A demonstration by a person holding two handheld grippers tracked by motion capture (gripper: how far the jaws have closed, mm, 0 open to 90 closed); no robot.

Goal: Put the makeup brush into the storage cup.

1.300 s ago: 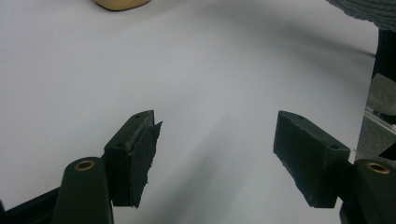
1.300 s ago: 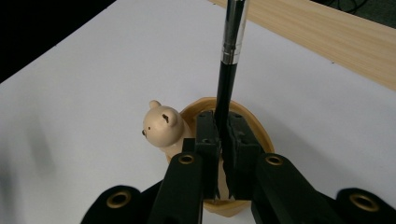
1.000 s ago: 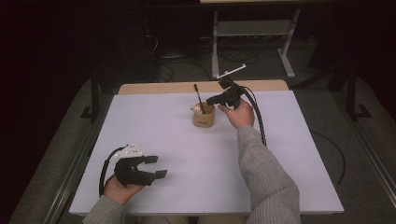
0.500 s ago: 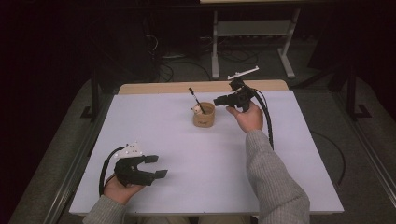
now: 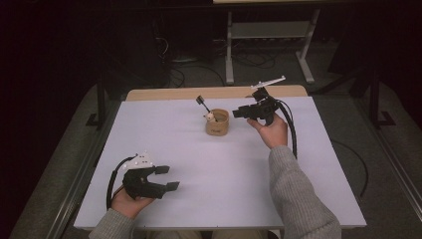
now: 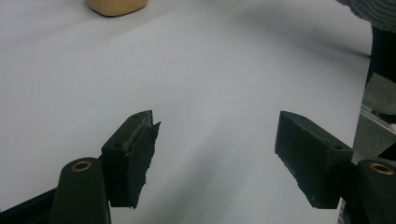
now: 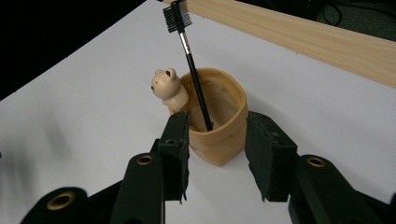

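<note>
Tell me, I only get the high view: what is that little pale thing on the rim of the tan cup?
Observer: In the right gripper view it is a small bear figure sitting on the rim of the cup.
Operator: And the dark stick poking out?
Observer: A thin black brush with a comb-like bristle head on top; its lower end stands inside the cup, leaning.
Operator: Is the right hand-held gripper holding the cup?
Observer: No. The right hand-held gripper has its jaws apart, in front of the cup with nothing between them.
Operator: And the left one?
Observer: The left hand-held gripper is wide open over the bare white table.
</note>
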